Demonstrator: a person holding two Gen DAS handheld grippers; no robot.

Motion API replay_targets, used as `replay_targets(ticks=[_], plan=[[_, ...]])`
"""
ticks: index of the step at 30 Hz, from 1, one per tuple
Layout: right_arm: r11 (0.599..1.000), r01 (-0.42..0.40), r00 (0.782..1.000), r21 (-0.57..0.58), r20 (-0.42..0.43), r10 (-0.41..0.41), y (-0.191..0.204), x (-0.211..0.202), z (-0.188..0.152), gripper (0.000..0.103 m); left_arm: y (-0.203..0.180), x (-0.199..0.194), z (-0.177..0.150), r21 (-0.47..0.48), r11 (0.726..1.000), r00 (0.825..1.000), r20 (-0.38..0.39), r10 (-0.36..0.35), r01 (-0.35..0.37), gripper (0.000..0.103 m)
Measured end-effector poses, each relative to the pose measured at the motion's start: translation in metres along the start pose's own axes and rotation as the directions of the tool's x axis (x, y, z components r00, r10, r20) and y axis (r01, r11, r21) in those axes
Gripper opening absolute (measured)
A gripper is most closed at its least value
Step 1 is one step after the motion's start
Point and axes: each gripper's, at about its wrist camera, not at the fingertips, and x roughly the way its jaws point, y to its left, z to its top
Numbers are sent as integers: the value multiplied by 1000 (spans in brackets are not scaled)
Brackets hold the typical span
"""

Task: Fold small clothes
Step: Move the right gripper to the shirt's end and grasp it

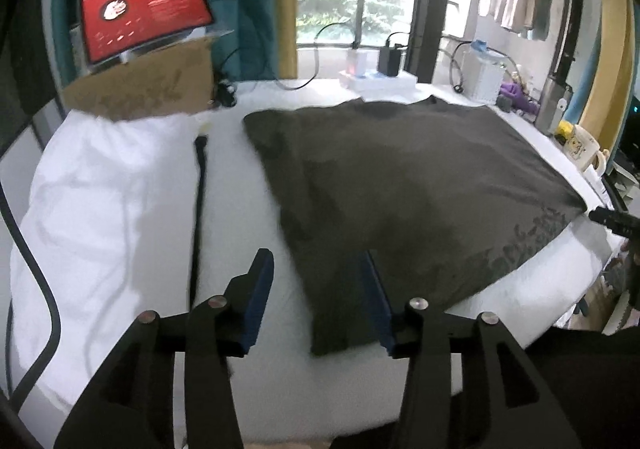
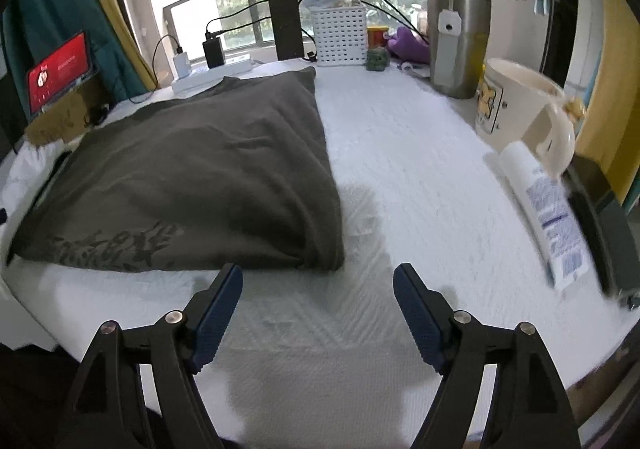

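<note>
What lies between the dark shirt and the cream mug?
Only bare white table cover lies between the dark shirt and the cream mug, as the right wrist view shows.

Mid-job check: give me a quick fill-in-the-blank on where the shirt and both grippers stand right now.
1. The dark grey shirt lies folded on the ____ table cover.
2. The right gripper has its jaws ____, with nothing between them.
3. The left gripper hangs over the shirt's near ____, jaws apart.
4. The cream mug stands to the ____ of the shirt in the right wrist view.

Missing words: white; open; corner; right
</note>
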Motion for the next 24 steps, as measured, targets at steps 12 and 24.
replay_targets(ticks=[12,24], plan=[[991,-118,993,60,-25,120,23,26,8,80,-35,35,33,43,996,997,20,-81,80,50],[989,-91,996,117,-3,91,23,55,40,81,-15,75,47,-16,997,996,-54,-71,70,54]])
